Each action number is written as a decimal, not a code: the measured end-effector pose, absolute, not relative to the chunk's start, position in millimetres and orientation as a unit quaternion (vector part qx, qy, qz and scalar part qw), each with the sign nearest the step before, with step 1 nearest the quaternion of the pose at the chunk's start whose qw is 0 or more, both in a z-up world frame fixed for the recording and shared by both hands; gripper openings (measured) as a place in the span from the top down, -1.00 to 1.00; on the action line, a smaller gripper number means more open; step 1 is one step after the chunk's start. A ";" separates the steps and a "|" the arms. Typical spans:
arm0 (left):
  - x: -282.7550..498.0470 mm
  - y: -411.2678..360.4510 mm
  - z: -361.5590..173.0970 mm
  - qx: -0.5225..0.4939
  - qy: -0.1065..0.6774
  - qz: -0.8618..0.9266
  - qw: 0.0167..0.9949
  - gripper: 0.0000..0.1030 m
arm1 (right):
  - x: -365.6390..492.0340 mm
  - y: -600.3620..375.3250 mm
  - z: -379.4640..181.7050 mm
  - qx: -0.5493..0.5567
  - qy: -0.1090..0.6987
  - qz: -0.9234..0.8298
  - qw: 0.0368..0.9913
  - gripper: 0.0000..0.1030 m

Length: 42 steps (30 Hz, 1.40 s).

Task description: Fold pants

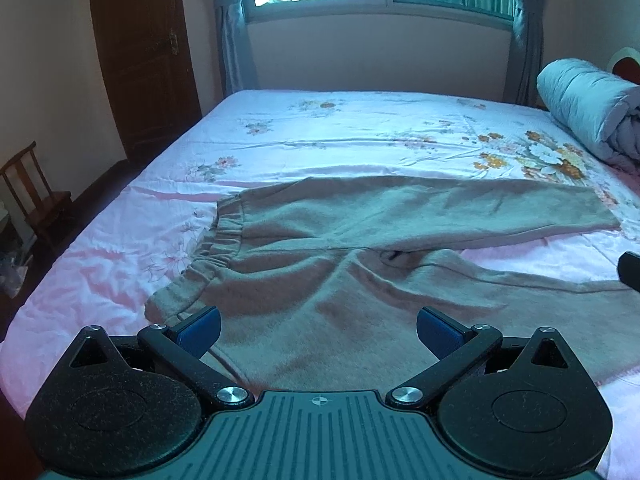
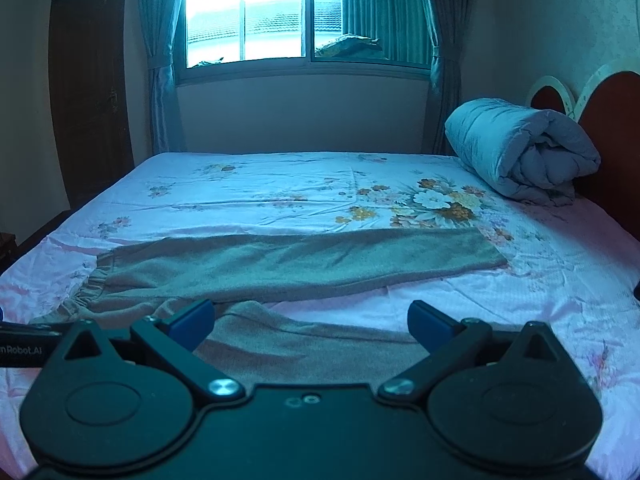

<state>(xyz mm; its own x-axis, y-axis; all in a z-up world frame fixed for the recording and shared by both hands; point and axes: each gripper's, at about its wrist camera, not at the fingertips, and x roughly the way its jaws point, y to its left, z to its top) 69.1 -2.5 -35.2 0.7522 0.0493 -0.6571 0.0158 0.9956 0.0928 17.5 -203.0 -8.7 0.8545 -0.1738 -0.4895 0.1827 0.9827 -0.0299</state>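
Grey-brown fleece pants (image 1: 360, 248) lie spread on the bed, elastic waistband (image 1: 216, 248) to the left, both legs running right. The far leg (image 2: 304, 264) lies flat and straight; the near leg (image 2: 304, 340) is rumpled and runs toward me. My left gripper (image 1: 318, 330) hovers open just above the seat of the pants near the waistband, nothing between its blue pads. My right gripper (image 2: 310, 320) is open too, over the near leg. A dark edge of the right gripper (image 1: 630, 270) shows at the right of the left wrist view.
The bed has a pink floral sheet (image 1: 320, 132). A rolled grey duvet (image 2: 520, 148) lies at the headboard (image 2: 608, 120) on the right. A wooden door (image 1: 140, 52) and small chair (image 1: 36, 200) stand left; a curtained window (image 2: 304, 16) is behind.
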 end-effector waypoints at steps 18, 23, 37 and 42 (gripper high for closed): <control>90.1 -2.1 -28.9 0.042 0.346 0.007 0.937 -1.00 | 45.9 -201.7 -15.5 0.017 0.267 -0.095 0.959 -0.89; 86.0 -0.6 -24.8 0.042 0.342 0.008 0.939 -1.00 | 42.1 -201.8 -11.0 0.017 0.261 -0.097 0.960 -0.89; 92.2 -2.5 -24.0 0.050 0.345 0.005 0.937 -1.00 | 45.5 -201.4 -8.8 0.015 0.263 -0.094 0.960 -0.89; 96.1 -2.9 -26.6 0.048 0.346 0.006 0.937 -1.00 | 49.4 -202.3 -10.6 0.016 0.265 -0.095 0.959 -0.89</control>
